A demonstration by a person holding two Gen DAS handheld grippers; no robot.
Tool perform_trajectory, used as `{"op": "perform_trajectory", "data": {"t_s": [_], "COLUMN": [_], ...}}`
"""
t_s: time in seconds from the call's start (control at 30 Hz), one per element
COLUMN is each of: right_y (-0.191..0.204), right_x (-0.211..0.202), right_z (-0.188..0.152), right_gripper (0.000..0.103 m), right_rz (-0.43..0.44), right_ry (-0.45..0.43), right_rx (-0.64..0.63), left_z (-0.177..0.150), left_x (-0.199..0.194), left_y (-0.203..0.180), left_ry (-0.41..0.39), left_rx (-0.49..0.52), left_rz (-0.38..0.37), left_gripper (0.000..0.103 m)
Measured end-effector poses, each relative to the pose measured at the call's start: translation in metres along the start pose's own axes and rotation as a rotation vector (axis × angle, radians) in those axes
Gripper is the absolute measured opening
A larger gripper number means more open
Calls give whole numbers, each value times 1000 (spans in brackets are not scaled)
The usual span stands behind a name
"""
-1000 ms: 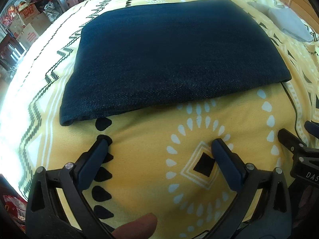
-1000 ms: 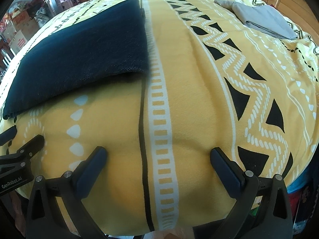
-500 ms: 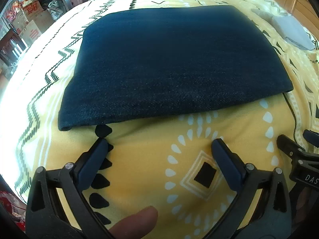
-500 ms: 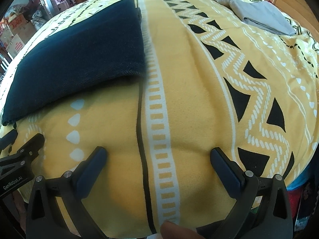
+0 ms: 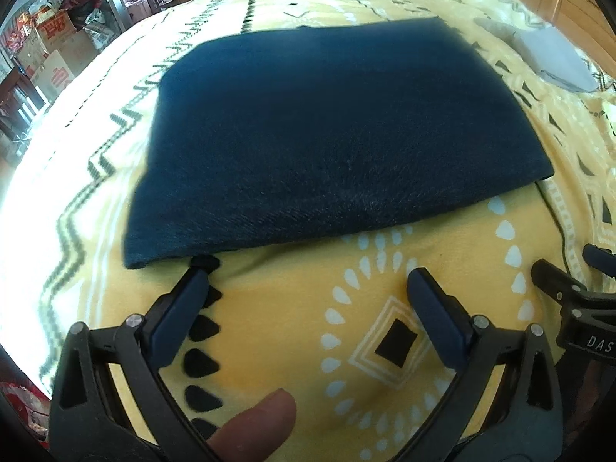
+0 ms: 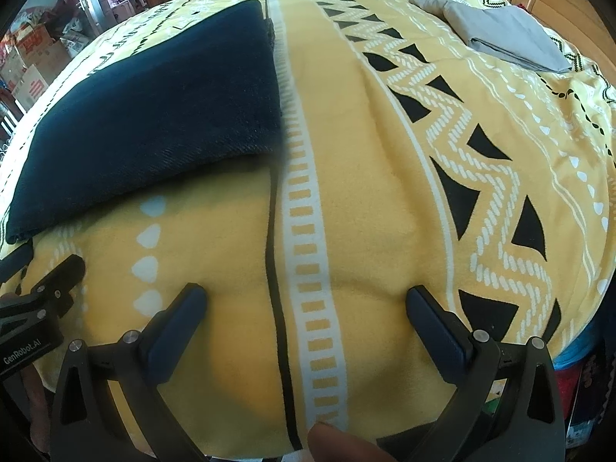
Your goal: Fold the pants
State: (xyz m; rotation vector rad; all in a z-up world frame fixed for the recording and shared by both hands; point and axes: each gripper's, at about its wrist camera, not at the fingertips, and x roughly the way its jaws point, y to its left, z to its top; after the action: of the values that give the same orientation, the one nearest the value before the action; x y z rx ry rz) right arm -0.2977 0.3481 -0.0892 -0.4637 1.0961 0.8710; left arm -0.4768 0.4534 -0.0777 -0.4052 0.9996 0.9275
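Observation:
The dark navy pants [image 5: 327, 134] lie folded into a flat rectangle on the yellow patterned bedspread [image 5: 288, 308]. My left gripper [image 5: 308, 275] is open and empty just in front of the pants' near edge, its left fingertip close to the near left corner. In the right wrist view the pants [image 6: 154, 115] lie at the upper left. My right gripper [image 6: 304, 292] is open and empty over bare bedspread [image 6: 365, 192], to the right of the pants and apart from them.
A folded grey cloth [image 6: 504, 34] lies at the far right of the bed, also in the left wrist view [image 5: 554, 54]. Cardboard boxes [image 5: 50, 46] and clutter stand beyond the bed's left side. The bed's near edge drops away at lower right [image 6: 577, 346].
My left gripper has moved forward toward the near edge of the pants. The right gripper has edged slightly forward. Both stay open and the pants have not moved.

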Motion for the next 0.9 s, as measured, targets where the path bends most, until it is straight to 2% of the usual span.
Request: {"op": "perform_trajectory", "data": {"t_s": [0.1,0.23,0.33,0.5,0.63,0.83,0.9], "right_y": [1,8,17,37,51,67,71], "right_x": [-12,-45,-81,-157,-206,-258,-269], "right_z": [-2,-3,4,27,42,53,51], "right_gripper": [103,103,103,103,103,103,103], "right_rz": [-9,-22,-37,-19,2,47,36], "right_ry": [-7,-61,-140,-284,-369,-398,-413], "right_rx": [-19,-40,-57,-74,-100,-89,-92], "left_z": [2,13,23,33,40,41,40], "left_x": [-20,-62,-97,-168,-207,-233,-235], "left_y": [4,18,29,47,68,69,68], "left_ry": [-38,-122,-198,-351,-424,-465,-460], "left_rx": [-12,-45,-74,-120,-152,-191,-195], "left_rz": [-2,-18,-25,13,15,7,31], "left_gripper": [103,103,103,103,103,103,103]}}
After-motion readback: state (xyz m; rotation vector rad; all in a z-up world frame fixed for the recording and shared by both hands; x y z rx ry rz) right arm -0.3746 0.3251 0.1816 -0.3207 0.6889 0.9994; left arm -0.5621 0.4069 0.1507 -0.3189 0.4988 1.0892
